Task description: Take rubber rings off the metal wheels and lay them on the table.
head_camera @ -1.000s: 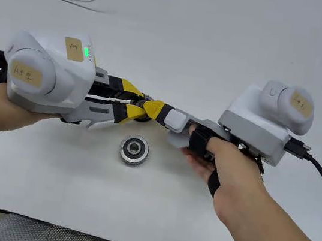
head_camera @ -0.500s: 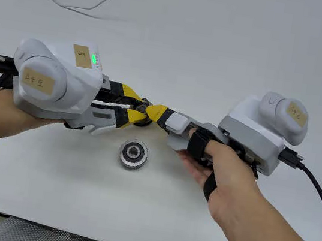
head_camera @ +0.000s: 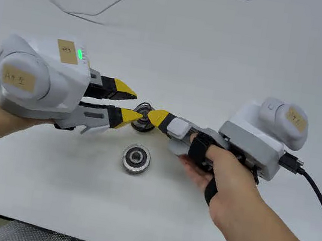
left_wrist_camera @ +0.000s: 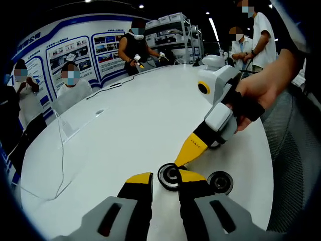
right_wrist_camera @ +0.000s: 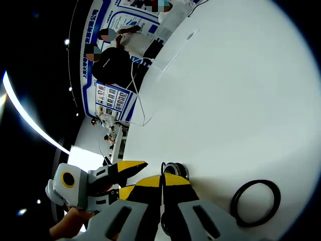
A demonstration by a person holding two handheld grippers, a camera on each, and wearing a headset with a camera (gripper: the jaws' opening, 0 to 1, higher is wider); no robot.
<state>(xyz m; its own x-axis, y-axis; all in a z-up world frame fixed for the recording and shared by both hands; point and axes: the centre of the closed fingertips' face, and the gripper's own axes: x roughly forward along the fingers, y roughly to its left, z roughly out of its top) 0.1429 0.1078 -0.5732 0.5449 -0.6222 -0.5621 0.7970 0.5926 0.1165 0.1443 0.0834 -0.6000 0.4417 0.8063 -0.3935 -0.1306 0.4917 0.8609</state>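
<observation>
A metal wheel [head_camera: 144, 118] with a black outer ring stands on the white table between the two grippers. My left gripper [head_camera: 130, 104] is open, and in the left gripper view the wheel [left_wrist_camera: 170, 175] sits between its yellow tips [left_wrist_camera: 165, 176]. My right gripper [head_camera: 158, 117] is shut, its tips at the wheel's rim [right_wrist_camera: 173, 169]; whether it pinches the ring I cannot tell. A second wheel [head_camera: 135, 158] lies flat nearer me. A loose black rubber ring [right_wrist_camera: 256, 201] lies on the table beside the right gripper [right_wrist_camera: 163, 179].
A thin cable [head_camera: 87, 6] runs across the far side of the white table [head_camera: 231, 58]. The table's front edge [head_camera: 71, 237] is close below the grippers. People stand at another table [left_wrist_camera: 140, 45] in the background.
My left gripper has opened and pulled back to the left, off the wheel it was shut on. The right gripper stays at the wheel. The head camera has shifted a little.
</observation>
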